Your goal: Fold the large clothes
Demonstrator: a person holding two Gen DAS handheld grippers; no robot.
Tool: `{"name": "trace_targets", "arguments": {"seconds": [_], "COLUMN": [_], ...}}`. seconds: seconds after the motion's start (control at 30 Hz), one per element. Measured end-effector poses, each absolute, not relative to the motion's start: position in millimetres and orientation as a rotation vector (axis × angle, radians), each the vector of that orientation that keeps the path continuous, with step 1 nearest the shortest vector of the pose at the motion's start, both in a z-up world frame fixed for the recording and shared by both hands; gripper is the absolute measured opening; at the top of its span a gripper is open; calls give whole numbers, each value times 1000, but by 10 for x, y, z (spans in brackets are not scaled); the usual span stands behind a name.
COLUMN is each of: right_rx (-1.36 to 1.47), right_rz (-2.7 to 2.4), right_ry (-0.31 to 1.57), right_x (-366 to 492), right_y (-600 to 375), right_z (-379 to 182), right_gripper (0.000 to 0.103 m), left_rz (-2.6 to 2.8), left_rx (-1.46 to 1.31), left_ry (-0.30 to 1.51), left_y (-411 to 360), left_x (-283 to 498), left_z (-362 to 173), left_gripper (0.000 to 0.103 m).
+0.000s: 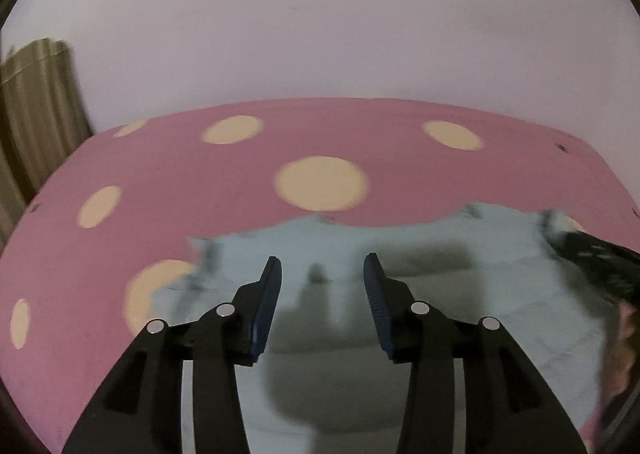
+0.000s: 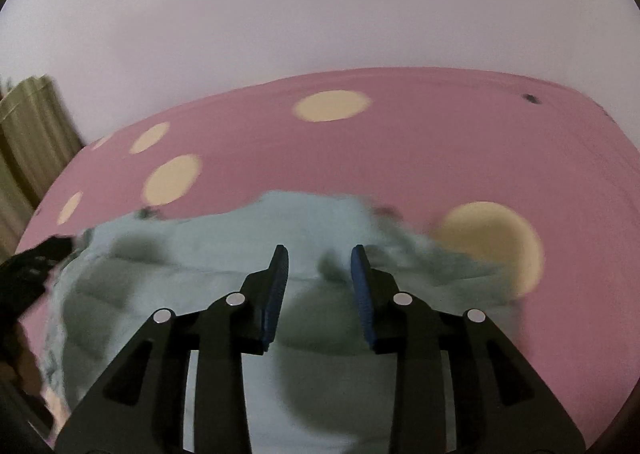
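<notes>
Pale blue-grey cloth garment (image 1: pixel 440 286) spread flat on pink bedsheet w/ cream dots (image 1: pixel 192 181), long axis running left-right across both views, far edge ragged & blurred. Left gripper (image 1: pixel 322 274) above it, jaws partly apart, nothing btwn pads. Right gripper (image 2: pixel 319 266) likewise, narrower gap, empty. Beige curtain (image 1: pixel 36 101) far left.

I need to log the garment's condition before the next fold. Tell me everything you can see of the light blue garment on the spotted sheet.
The light blue garment is soft, matte cloth, blurred in both views. It lies spread on the pink sheet with cream dots, wrinkled, with an uneven, ragged-looking far edge and a crease running across it. It partly covers one dot on each side. Shadows of both tools fall on it. Neither hand-held gripper holds it: nothing lies between the open jaws, which hover above it.
</notes>
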State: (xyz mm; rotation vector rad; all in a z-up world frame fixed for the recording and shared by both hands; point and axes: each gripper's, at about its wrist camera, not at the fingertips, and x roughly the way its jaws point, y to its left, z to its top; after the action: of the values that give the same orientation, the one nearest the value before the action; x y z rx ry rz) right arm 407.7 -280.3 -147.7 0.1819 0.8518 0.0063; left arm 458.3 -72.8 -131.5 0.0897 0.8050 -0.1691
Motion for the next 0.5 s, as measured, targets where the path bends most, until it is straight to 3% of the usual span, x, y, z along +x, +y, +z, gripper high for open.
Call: {"name": "trace_targets", "arguments": {"seconds": [0.5], "right_rx": [87], "right_rz": [15], "right_ry": [950], "right_x": [4294], "right_y": [-2363], "right_z": [-2143], "right_gripper": [34], "left_rz": [-151], "left_rx": [167], "left_ry": [879], "left_y": [-1191], "left_x": [4705], "left_z": [-2095], "left_gripper": [44]}}
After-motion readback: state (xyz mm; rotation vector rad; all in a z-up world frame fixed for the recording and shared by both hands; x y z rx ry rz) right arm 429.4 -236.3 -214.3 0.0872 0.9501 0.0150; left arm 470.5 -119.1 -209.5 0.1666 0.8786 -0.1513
